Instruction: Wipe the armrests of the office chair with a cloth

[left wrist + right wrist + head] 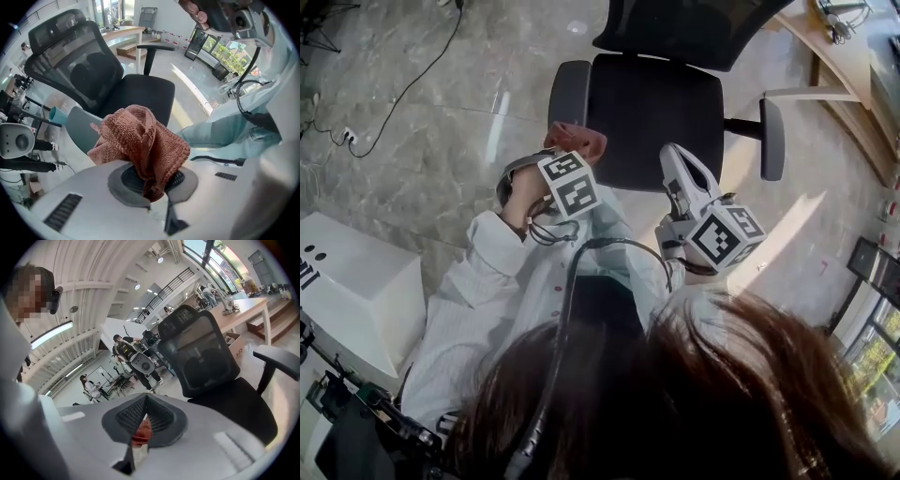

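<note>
Marble floor (412, 141), open hall. Left tool (152, 180) is clamped on the bunched cloth (140, 140), near one armrest (80, 129). Right tool (143, 416) is closed and grips nothing. Cloth likely light, soft and limp: hold the bunch and press the loose folds along the pad.

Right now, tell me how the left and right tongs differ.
The left tongs are shut on a reddish-brown cloth; the right tongs are shut and carry no cloth. The left tongs sit beside one dark armrest; the right tongs hang over the seat's front. Both point toward the office chair.
</note>
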`<state>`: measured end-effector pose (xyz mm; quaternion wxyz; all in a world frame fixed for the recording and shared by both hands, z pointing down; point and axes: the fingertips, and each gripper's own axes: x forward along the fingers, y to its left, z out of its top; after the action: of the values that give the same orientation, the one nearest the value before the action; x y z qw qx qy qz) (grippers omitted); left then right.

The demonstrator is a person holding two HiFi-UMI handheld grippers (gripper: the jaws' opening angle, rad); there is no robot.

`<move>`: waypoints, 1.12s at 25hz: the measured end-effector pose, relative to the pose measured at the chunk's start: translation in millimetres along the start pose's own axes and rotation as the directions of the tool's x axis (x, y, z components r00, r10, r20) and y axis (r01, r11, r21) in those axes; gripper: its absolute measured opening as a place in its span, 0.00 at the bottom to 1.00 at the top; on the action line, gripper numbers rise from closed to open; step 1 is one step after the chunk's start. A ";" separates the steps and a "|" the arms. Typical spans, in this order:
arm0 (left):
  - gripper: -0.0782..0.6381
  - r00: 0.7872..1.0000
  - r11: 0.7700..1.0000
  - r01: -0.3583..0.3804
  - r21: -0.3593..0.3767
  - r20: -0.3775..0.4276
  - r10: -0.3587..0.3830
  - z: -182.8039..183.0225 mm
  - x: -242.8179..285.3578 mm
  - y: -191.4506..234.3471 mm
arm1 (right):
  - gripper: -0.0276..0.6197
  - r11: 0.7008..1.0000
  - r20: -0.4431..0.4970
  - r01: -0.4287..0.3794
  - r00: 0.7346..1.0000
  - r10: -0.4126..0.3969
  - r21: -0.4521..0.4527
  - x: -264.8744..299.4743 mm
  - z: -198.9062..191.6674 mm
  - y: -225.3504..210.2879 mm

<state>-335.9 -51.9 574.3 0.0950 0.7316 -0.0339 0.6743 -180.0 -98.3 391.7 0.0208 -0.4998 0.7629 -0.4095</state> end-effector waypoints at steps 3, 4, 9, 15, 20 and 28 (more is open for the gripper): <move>0.16 0.998 0.998 0.027 -0.060 0.052 -0.024 1.9 -0.4 -9.1 | 0.05 1.000 0.005 -0.004 1.000 0.004 -0.010 -3.5 1.4 5.3; 0.16 0.996 0.995 0.036 -0.092 0.083 -0.028 4.4 -3.5 -10.0 | 0.05 1.000 0.007 -0.006 1.000 0.006 -0.010 -4.4 1.5 7.2; 0.16 0.939 0.954 0.103 -0.281 0.345 0.000 31.5 -53.2 -7.6 | 0.05 0.999 0.027 -0.017 0.999 0.018 -0.036 -13.6 8.3 19.2; 0.16 0.798 0.922 0.125 -0.366 0.589 0.125 60.3 -147.4 0.8 | 0.05 0.996 0.124 -0.017 0.992 0.029 -0.091 -32.0 38.6 46.0; 0.16 0.720 0.952 0.067 -0.298 0.676 0.161 109.1 -209.0 7.2 | 0.05 0.997 0.259 0.039 0.966 -0.021 -0.063 -75.4 70.4 36.6; 0.16 0.692 0.975 0.052 -0.216 0.712 0.121 233.6 -211.5 -23.2 | 0.05 0.981 0.431 0.193 0.885 -0.175 0.002 -221.7 106.4 -79.7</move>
<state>-121.5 -89.0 345.1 0.1412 0.9213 -0.1563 0.3270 37.1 -2.9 288.8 0.1389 -0.6479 0.6969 -0.2742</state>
